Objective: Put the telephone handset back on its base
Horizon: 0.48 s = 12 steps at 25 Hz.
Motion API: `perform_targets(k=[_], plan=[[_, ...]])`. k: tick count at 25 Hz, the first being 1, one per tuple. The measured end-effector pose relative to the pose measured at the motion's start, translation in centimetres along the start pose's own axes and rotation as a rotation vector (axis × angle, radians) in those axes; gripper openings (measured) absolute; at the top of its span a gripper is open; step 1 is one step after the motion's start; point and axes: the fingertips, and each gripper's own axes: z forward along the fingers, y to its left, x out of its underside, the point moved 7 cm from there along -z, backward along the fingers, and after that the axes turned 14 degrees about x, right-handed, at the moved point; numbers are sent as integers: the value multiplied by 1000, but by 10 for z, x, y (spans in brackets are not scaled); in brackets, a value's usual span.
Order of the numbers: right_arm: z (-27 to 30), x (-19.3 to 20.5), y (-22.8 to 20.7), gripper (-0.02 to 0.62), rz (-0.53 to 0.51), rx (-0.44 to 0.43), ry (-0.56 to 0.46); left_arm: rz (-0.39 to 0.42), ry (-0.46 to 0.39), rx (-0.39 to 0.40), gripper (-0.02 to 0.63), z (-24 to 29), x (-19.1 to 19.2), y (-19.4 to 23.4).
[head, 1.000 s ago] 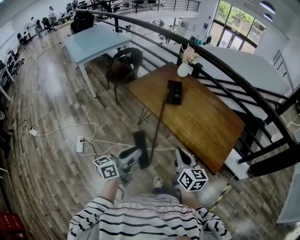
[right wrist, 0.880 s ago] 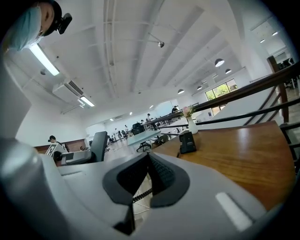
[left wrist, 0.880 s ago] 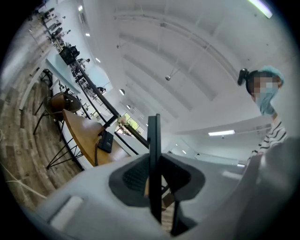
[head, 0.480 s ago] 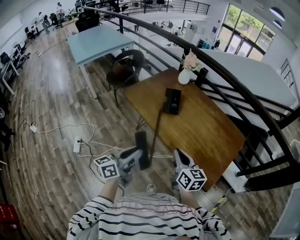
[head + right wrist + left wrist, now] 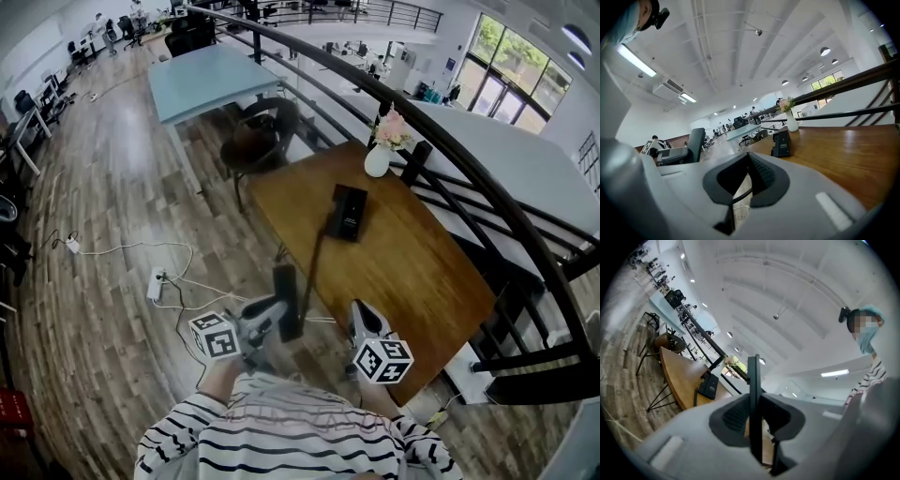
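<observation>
The black telephone handset (image 5: 286, 298) stands nearly upright in my left gripper (image 5: 272, 319), over the floor just short of the wooden table (image 5: 412, 272). In the left gripper view the pads are shut on the handset (image 5: 753, 394), seen edge-on. Its cord (image 5: 314, 267) runs up to the black base (image 5: 346, 213), which sits on the table's far half near a white vase (image 5: 378, 159). My right gripper (image 5: 366, 323) hangs by the table's near corner, with its jaws shut on nothing. Its own view looks across the tabletop (image 5: 843, 150) at the base (image 5: 781, 143).
A dark railing (image 5: 450, 159) curves along the table's far side. A round chair (image 5: 258, 141) and a pale blue table (image 5: 211, 80) stand beyond the table's left corner. A power strip (image 5: 156, 284) with white cables lies on the wooden floor to the left.
The table and base have drawn nearer and lower in the head view as the person moves towards them. The left gripper still holds the handset; the right stays shut.
</observation>
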Motion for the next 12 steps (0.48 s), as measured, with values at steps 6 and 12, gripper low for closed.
perform_targets(k=[6,12], plan=[[42,-7,-10,2,13,11,16,-35,-1,8,72,19,-15,44],[75,-25,-13,2,24,69,9,-61,45,65,72,47,-44,86]])
